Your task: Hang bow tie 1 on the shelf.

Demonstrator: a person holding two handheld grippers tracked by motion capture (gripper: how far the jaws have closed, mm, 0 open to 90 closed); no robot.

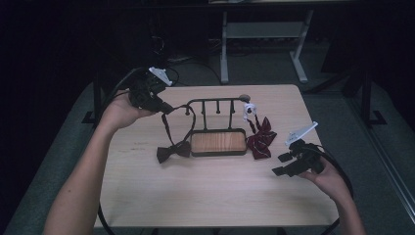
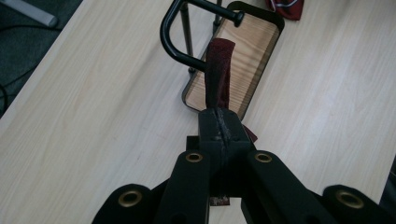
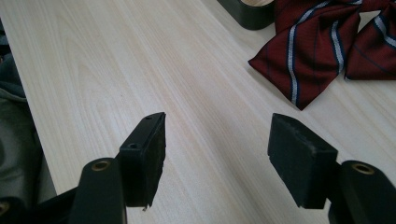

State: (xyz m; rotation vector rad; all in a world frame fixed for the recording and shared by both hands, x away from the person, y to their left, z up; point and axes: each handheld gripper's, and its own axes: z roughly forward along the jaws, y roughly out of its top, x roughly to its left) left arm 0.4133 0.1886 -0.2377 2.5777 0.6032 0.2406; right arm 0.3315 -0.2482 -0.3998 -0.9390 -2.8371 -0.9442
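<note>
Starting at the left, we have the left gripper [image 1: 164, 107] pinched tight on the strap [image 2: 218, 77] of the dark bow tie [image 1: 173, 150], jaws closed with the maroon band coming straight up out of them in the left gripper view. That strap is soft, thin fabric, so we judge it light, limp and a little slippery; it will sag and swing rather than keep a shape, and the band is the sensible place to hold it, not the knot. In the high view the strap runs from the jaws, loops by the left end of the black rack [image 1: 215, 101], and drops to the bow, which lies on the table [image 1: 205, 196] just beside the left edge of the rack's wooden tray [image 1: 218, 142]. Moving right across the tray, the striped red bow tie [image 1: 261, 139] lies at the tray's right edge, touching or nearly so, with a white fitting [image 1: 249, 109] at the rack's right end above it. We'd call that one equally soft and light. Further right, the right gripper [image 1: 288, 164] rests low near the table's right side, jaws spread wide and holding nothing; in the right gripper view the striped bow sits ahead and to the right of the jaws, near but apart.
</note>
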